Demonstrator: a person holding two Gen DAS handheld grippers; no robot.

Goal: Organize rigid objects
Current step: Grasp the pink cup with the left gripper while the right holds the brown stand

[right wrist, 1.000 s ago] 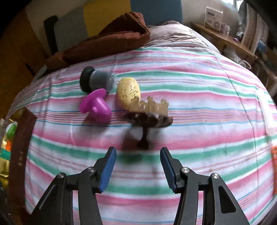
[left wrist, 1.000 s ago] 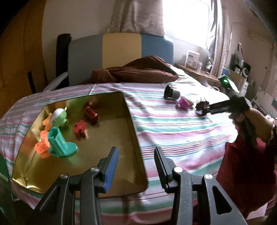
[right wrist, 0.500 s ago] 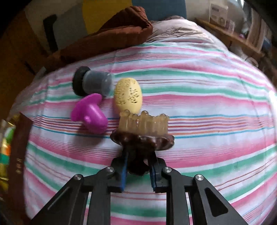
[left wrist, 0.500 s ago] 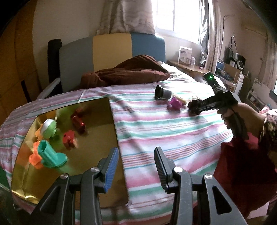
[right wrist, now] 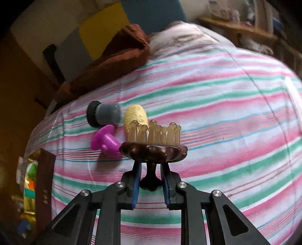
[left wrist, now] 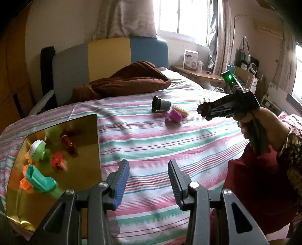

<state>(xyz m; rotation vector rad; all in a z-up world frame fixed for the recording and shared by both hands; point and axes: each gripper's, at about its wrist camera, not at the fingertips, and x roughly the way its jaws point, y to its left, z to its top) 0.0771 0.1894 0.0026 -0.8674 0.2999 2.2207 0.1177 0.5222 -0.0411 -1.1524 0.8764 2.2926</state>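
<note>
toys in tray (left wrist: 56, 120), tray probably left of bed (left wrist: 151, 143)

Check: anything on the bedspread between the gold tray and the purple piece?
Nothing: only bare striped bedspread lies between gold tray and purple piece, per left wrist view.

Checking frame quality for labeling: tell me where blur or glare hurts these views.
Left wrist view: window blown out white; toys in the gold tray slightly smeared. Right wrist view: striped sheet and shelf motion-blurred, brown peg toy in the right tongs sharp.

The black, angular plastic left hand-held gripper (left wrist: 148, 177) has blue ribbed finger pads (left wrist: 120, 181) and silver screws. The matching right hand-held gripper (right wrist: 151, 179) carries a green light. A bare-skinned right hand (left wrist: 264, 126) emerges from a dark patterned sleeve (left wrist: 292, 152).
</note>
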